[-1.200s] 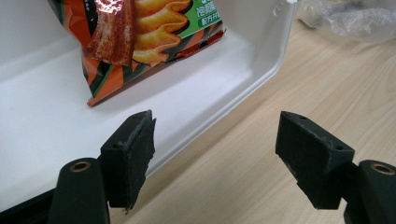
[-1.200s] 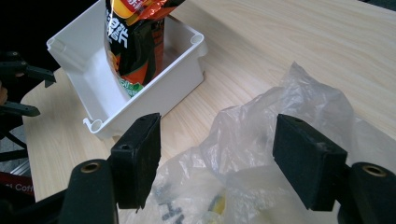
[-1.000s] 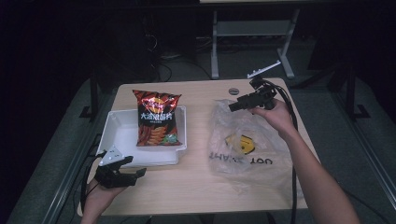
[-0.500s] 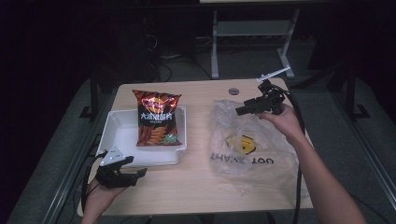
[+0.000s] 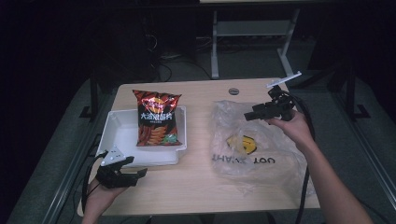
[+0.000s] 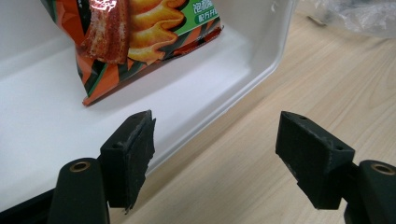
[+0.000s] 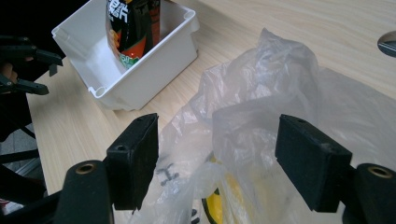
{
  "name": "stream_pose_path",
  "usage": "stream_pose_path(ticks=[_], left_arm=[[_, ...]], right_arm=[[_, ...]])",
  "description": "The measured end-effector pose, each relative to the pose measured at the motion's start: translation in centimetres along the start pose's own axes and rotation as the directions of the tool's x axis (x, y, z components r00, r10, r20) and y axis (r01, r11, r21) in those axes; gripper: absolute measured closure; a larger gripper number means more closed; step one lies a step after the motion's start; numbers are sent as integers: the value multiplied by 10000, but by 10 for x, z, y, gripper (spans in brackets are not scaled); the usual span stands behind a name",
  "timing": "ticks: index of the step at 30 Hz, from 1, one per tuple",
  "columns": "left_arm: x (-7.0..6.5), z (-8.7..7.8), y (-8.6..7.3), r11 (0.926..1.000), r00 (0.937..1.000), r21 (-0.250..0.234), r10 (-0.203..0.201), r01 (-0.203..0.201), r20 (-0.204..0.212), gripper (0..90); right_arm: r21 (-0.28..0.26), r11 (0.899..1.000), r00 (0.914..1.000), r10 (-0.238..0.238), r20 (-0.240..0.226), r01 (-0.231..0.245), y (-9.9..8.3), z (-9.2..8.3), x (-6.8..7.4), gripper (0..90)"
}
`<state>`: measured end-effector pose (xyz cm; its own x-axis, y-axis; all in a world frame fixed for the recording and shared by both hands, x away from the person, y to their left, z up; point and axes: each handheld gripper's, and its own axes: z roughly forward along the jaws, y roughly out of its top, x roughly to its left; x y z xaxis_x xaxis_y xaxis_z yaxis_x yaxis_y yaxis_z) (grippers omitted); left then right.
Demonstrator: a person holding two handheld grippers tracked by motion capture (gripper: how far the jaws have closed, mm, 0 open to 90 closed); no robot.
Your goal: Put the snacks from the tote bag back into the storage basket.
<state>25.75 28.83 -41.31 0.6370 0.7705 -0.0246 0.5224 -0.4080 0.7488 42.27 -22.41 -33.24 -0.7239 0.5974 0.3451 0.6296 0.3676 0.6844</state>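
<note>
My right gripper (image 7: pixel 217 161) hangs open over the plastic bag (image 5: pixel 254 140), nothing pinched. I'd grab one loose fold near its far edge. My left gripper (image 5: pixel 125 171) waits open beside the tray (image 5: pixel 116 135).

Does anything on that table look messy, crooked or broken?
Nothing broken or spilled. The chip bag leans on the far wall of the white bin, its top poking over the rim. The plastic bag lies crumpled, its print upside down from the person's side.

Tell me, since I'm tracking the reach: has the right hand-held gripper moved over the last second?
Yes. The right hand-held gripper has drifted rightward, away from the tray, above the plastic bag.
</note>
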Motion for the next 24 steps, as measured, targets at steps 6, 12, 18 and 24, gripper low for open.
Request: stream_pose_path(ticks=[6,12,18,24], left_arm=[[-1,1,0,10000,10000,11,2,-2,25,277],[-1,1,0,10000,10000,36,2,-2,32,277],[-2,3,1,10000,10000,28,20,-20,26,275],[-2,3,1,9999,10000,129,-4,4,11,272]], right_arm=[[-96,9999,10000,54,27,-54,-8,-5,-1,293],[-268,9995,9999,139,80,-137,-17,-12,-1,296],[-437,9985,9993,335,161,-327,-32,-23,-6,294],[-492,9978,9987,467,223,-455,-44,-30,-8,293]])
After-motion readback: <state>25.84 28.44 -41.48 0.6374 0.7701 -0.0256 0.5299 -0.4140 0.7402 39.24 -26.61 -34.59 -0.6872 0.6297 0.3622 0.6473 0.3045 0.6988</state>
